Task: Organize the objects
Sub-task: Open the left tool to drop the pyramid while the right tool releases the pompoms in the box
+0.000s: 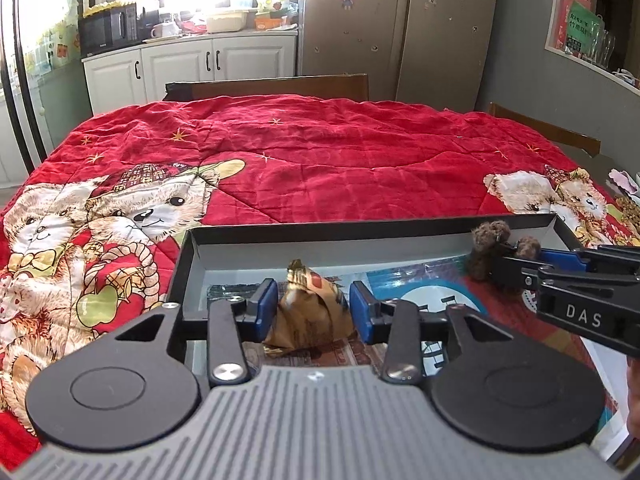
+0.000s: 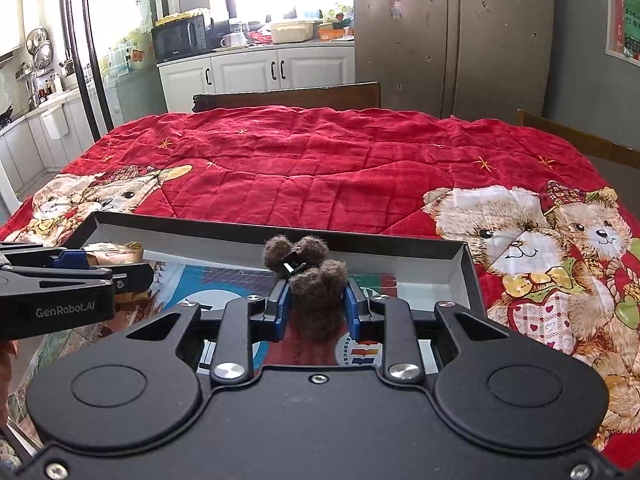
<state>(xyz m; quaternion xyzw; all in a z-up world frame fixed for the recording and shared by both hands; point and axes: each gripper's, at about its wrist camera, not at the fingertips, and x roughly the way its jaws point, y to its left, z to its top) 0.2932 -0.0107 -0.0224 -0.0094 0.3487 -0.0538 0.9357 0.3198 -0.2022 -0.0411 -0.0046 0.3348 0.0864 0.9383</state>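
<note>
Left jaws (image 1: 313, 309) gape beside wrapped packet (image 1: 310, 312); right jaws (image 2: 316, 307) clasp fuzzy toy (image 2: 318, 292) inside box rim (image 2: 280, 236).

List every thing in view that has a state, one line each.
Box: open, lidless, on the quilt.
Wrapped packet: in the box, between the left gripper's open jaws, pads clear.
Brown plush toy: over the box, pinched by the right gripper.
Quilt: spread flat, wrinkled.

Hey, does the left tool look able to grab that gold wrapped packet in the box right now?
Probably yes. The gold wrapped packet sits in the box squarely between the left tool's open pads, with nothing blocking. The right tool works off to the side.
</note>
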